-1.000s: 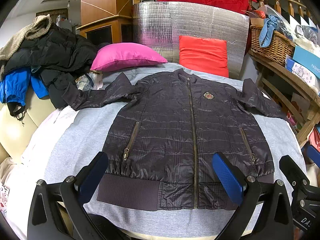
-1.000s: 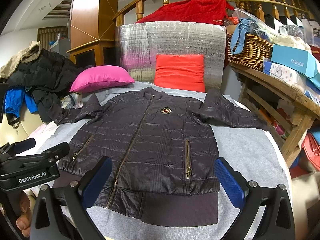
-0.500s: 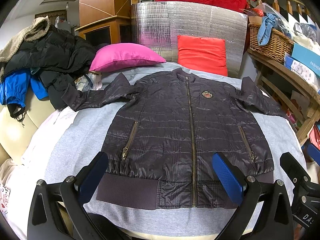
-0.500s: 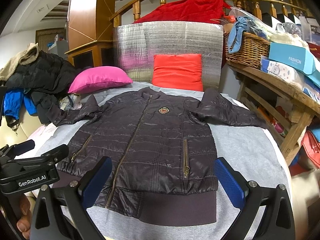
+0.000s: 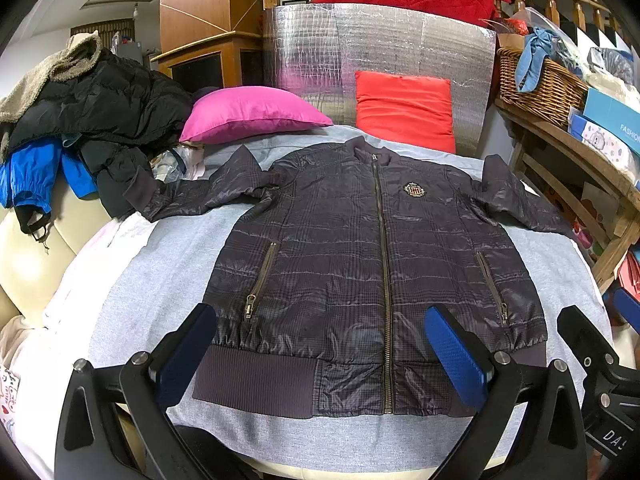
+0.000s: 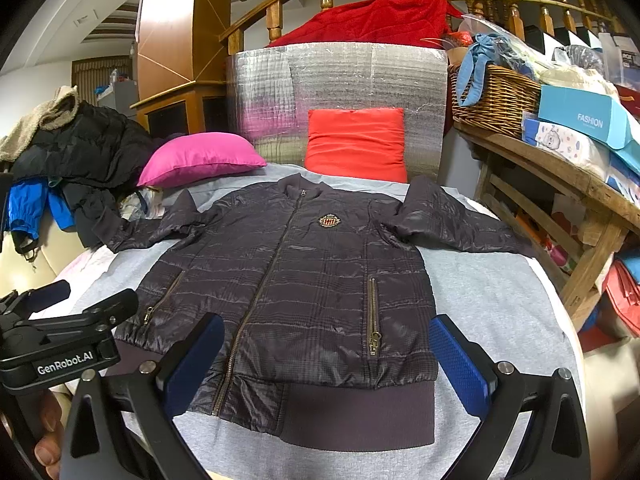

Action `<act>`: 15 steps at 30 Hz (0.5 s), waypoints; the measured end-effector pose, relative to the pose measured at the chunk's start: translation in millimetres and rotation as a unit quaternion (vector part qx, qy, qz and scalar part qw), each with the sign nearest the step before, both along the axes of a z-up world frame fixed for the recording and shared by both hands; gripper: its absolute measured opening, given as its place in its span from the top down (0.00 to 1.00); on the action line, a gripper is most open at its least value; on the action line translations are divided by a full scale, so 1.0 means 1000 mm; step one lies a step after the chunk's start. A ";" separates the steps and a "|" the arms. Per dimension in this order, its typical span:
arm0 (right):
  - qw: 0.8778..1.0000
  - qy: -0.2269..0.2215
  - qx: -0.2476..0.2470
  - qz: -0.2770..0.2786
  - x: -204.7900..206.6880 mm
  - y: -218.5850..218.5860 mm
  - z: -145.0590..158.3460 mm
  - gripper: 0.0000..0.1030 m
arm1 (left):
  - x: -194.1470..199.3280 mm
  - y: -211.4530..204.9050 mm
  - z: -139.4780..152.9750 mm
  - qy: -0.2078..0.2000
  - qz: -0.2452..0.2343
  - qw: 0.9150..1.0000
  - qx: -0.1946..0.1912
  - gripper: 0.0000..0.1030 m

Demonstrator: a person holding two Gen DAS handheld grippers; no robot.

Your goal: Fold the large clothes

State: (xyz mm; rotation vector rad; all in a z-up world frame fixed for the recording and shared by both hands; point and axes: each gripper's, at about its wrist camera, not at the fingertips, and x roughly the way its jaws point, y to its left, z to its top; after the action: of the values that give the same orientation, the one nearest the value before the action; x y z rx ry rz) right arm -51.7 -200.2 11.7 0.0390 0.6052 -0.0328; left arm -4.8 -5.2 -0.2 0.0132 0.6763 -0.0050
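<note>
The right fingertip of the left gripper (image 5: pixel 320 354) covers part of the hem of the dark quilted jacket (image 5: pixel 376 264), and the fingers of the right gripper (image 6: pixel 326 362) cover both lower corners in the right wrist view. The emblem on the chest (image 6: pixel 329 221) is too small to read. The right sleeve's cuff (image 5: pixel 560 226) drops over the edge of the grey sheet (image 5: pixel 160 280). The light blue box (image 5: pixel 612 116) is cut by the picture's edge, so its lettering is incomplete. Of the hand (image 6: pixel 46 436), only some fingers show behind the other gripper's body.
</note>
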 end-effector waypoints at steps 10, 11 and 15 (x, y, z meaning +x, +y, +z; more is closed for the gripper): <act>1.000 0.003 0.002 0.000 0.000 0.002 -0.001 0.00 | -0.001 0.000 -0.002 0.018 0.000 1.000 -0.004 0.00; 1.000 0.004 0.003 0.000 0.000 0.002 -0.002 0.00 | 0.001 -0.001 -0.002 0.025 0.000 1.000 0.006 0.00; 1.000 0.006 0.006 0.000 0.003 0.000 -0.003 0.00 | 0.005 -0.002 -0.004 0.035 -0.001 0.999 0.012 0.00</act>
State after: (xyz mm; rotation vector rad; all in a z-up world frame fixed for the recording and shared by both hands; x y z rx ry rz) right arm -48.9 -200.5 8.6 0.0503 0.6180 -0.0299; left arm -0.2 -7.6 -4.6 0.0362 0.7456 0.0008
